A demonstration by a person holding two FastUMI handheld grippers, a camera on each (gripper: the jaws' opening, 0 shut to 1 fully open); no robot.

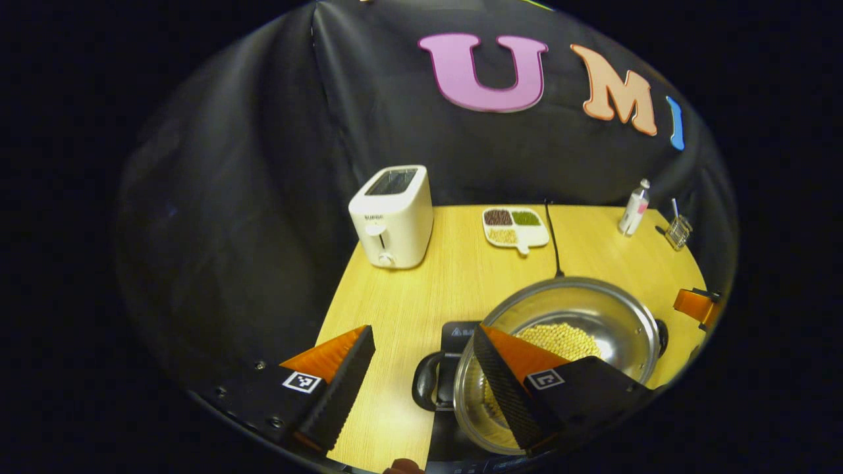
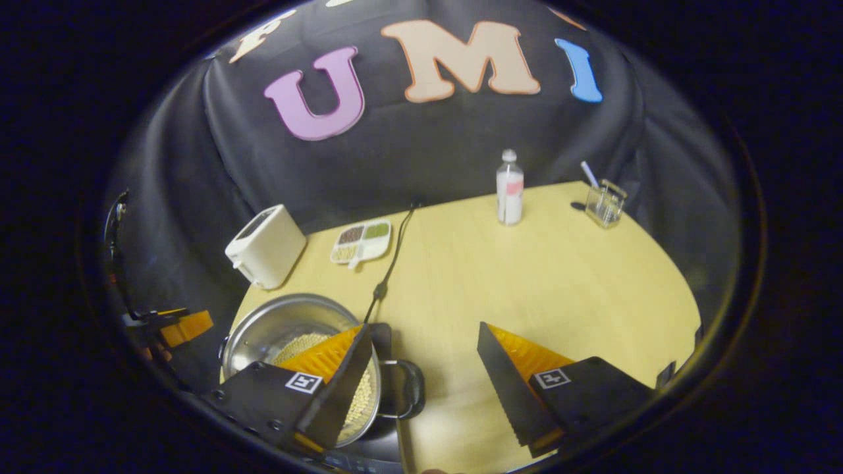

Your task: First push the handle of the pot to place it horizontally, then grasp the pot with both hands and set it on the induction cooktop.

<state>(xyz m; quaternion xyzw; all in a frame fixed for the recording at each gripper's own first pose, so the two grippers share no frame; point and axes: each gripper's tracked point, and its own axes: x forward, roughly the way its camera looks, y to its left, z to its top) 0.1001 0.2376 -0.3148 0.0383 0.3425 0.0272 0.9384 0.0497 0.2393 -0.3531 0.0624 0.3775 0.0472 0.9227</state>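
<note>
While the left gripper (image 1: 421, 368) hangs with jaws spread wide, its far finger hides part of the pot (image 1: 566, 349), which sits on the cooktop (image 1: 461, 332) holding pale beans (image 1: 560, 337). Right gripper view: right gripper (image 2: 425, 372) released too, one finger covering the pot's (image 2: 290, 326) rim; cooktop mostly hidden beneath.

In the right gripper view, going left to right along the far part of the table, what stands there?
Toaster → divided dish of beans → bottle → clear glass holder with a stick in it.
</note>
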